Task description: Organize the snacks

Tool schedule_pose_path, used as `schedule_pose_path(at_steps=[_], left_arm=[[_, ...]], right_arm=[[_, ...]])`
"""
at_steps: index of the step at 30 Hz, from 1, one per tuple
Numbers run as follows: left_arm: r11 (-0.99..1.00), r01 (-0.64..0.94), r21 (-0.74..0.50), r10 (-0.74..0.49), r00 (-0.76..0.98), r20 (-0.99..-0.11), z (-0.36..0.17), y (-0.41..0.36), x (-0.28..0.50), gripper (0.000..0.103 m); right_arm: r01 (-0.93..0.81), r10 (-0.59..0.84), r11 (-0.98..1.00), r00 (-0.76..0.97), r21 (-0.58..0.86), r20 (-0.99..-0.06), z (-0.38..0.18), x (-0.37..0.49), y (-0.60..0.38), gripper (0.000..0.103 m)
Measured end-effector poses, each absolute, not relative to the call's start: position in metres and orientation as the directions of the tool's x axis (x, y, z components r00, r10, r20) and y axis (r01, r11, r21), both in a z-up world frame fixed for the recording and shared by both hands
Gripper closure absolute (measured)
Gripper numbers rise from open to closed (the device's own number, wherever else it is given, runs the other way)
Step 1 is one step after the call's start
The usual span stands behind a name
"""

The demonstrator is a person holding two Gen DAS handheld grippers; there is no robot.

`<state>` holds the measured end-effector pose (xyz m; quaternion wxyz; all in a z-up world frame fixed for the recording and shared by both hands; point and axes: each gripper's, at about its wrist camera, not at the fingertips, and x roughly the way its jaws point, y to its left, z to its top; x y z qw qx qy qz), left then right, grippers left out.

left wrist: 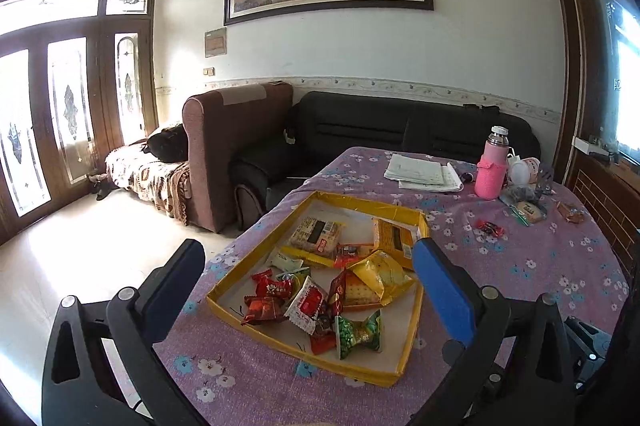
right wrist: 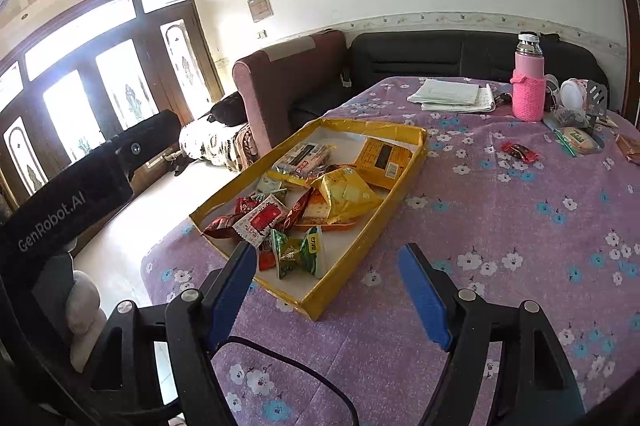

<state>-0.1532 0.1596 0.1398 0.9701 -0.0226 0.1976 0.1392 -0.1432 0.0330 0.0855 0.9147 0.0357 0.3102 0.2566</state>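
A shallow yellow cardboard tray (left wrist: 256,250) (right wrist: 404,194) lies on the purple flowered tablecloth and holds several wrapped snacks: red packets (left wrist: 266,286), a gold bag (left wrist: 380,274) (right wrist: 344,194), a green candy (left wrist: 358,334) (right wrist: 294,254). Loose snacks lie outside it at the far right: a red candy (left wrist: 489,227) (right wrist: 519,151), a cracker pack (left wrist: 528,212) (right wrist: 578,139) and a brown packet (left wrist: 571,212). My left gripper (left wrist: 308,270) is open and empty above the tray's near end. My right gripper (right wrist: 326,262) is open and empty over the tray's near right corner.
A pink bottle (left wrist: 491,164) (right wrist: 529,82), papers (left wrist: 424,172) (right wrist: 456,94) and a white cup (left wrist: 524,170) stand at the table's far side. A brown armchair (left wrist: 232,146) and black sofa (left wrist: 400,126) lie beyond. The left gripper's body (right wrist: 80,190) is at the left. A black cable (right wrist: 304,366) crosses the cloth.
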Motion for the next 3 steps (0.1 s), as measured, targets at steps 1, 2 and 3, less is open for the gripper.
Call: schedule_pose_path(at_steps=[1,2,3], left_arm=[[0.958,-0.287,0.026,0.275,0.881,-0.385,0.1398,0.1570,-0.1531,0.000],[0.956,-0.292,0.036,0.283,0.878,-0.387,0.1399,0.1562,-0.1524,0.000],[0.954,-0.295,0.043,0.288,0.874,-0.391,0.1396,0.1552,-0.1504,0.000]], right_arm=[[-0.448,0.491,0.866,0.678,0.222,-0.548,0.0855,-0.1437,0.0322,0.027],[-0.447,0.488,0.867,0.680,0.219,-0.547,0.0855,-0.1437,0.0316,0.027],[-0.445,0.486,0.869,0.682,0.217,-0.546,0.0852,-0.1435,0.0309,0.026]])
